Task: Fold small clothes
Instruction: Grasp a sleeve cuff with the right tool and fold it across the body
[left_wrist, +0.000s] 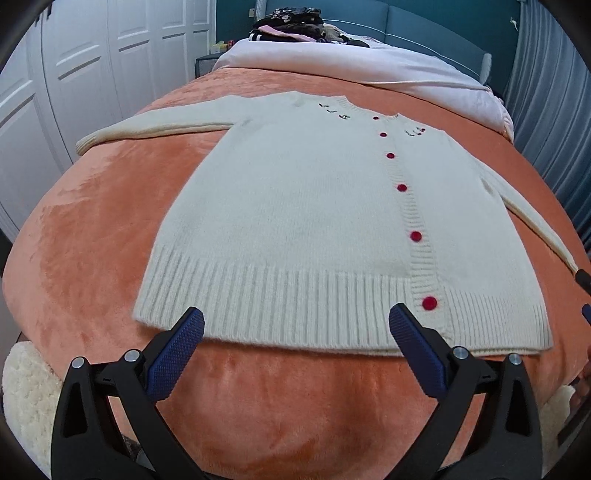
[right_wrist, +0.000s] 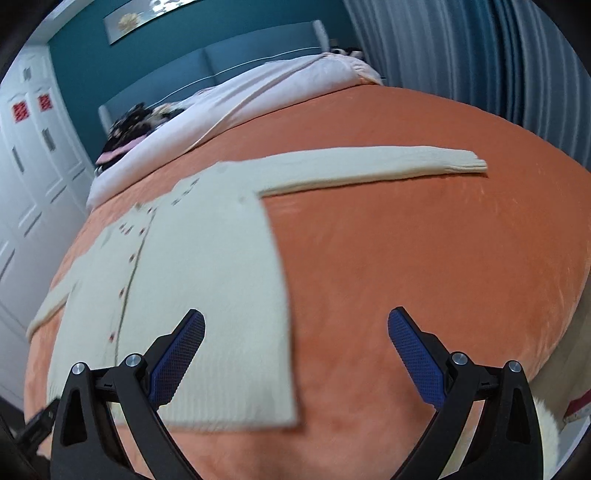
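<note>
A cream knitted cardigan (left_wrist: 303, 206) with red buttons lies flat and face up on the orange bedspread (left_wrist: 92, 229), both sleeves stretched out sideways. My left gripper (left_wrist: 295, 325) hovers open just above the ribbed hem, nothing between its blue pads. In the right wrist view the same cardigan (right_wrist: 207, 266) looks blurred, its right sleeve (right_wrist: 376, 164) reaching out across the bedspread. My right gripper (right_wrist: 295, 325) stands open over the cardigan's lower right corner, empty. A dark tip of that gripper (left_wrist: 585, 280) shows at the right edge of the left wrist view.
A pale pink quilt (left_wrist: 354, 62) covers the head of the bed, with a pile of dark clothes (left_wrist: 291, 26) on it. White wardrobe doors (left_wrist: 74, 74) stand to the left, blue curtains (right_wrist: 480, 55) to the right. A fluffy white rug (left_wrist: 26, 391) lies below the bed's near edge.
</note>
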